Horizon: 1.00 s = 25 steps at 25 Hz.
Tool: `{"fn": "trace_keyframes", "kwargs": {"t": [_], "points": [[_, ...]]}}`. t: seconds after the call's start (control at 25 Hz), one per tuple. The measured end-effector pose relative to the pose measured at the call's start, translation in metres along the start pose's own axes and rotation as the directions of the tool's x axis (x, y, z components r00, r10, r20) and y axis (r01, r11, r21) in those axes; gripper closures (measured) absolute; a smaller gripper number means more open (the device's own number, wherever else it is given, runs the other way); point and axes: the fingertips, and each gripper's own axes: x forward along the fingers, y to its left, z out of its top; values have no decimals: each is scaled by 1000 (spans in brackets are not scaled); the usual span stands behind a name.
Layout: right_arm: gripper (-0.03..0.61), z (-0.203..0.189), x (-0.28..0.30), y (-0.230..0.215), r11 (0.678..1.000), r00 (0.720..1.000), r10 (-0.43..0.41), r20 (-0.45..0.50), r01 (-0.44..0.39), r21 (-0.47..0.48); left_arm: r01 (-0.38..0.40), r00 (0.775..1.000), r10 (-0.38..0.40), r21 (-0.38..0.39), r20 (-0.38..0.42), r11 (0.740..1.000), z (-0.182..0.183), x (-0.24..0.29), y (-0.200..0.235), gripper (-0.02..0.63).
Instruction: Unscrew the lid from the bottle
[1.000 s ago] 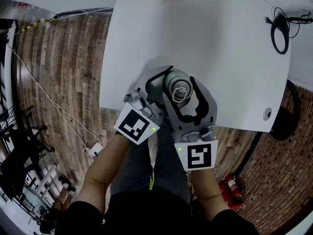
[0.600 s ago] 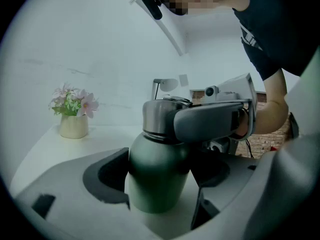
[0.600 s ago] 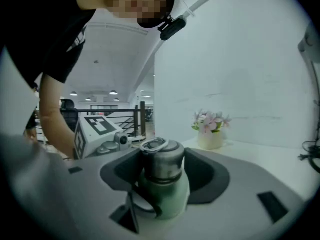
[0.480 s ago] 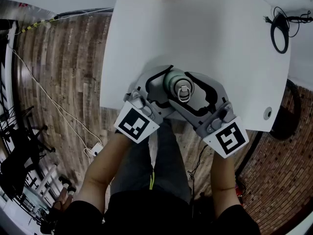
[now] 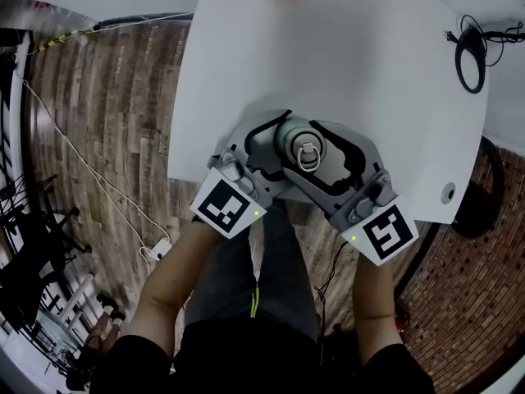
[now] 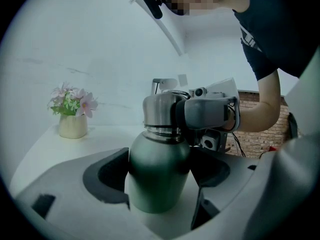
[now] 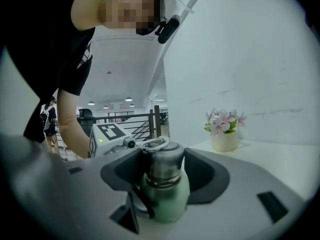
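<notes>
At the near edge of the white table [image 5: 369, 72], the green bottle [image 6: 159, 149] is stood upright; its body is clamped between the jaws of the left gripper [image 6: 161, 184]. The steel lid [image 7: 162, 159], topped by a ring, is gripped by the right gripper [image 7: 162, 176] from the opposite side; a small flowerpot [image 6: 73, 125] is seen well apart, farther back on the table.

A green metal bottle [image 5: 287, 135] stood upright near the front edge of a white table [image 5: 369, 72], between the left gripper [image 6: 160, 184] at its body and the right gripper [image 7: 162, 181] at its steel lid [image 5: 306, 153]. A pale pot of flowers [image 6: 73, 125] sat at the far edge, a black cable loop [image 5: 471, 56] far right.
</notes>
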Motion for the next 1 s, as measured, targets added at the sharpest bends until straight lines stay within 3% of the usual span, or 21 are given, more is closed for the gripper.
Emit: {"fn": "trace_keyframes", "kwargs": {"t": [0.44,0.64,1.0], "points": [[318,15,-18,-5,997,997,-75,17,74,33,-2,1000,1,-40,-21,999,-2,-1,-1,241],[319,16,-31,-17,986,988,-150,41,146,82,7,1000,-7,-37,-8,999,6,-1,-1,239],[319,35,-57,-20,969,971,-238,18,236,77,-8,999,8,6,-38,1000,30,-30,1,236]]}}
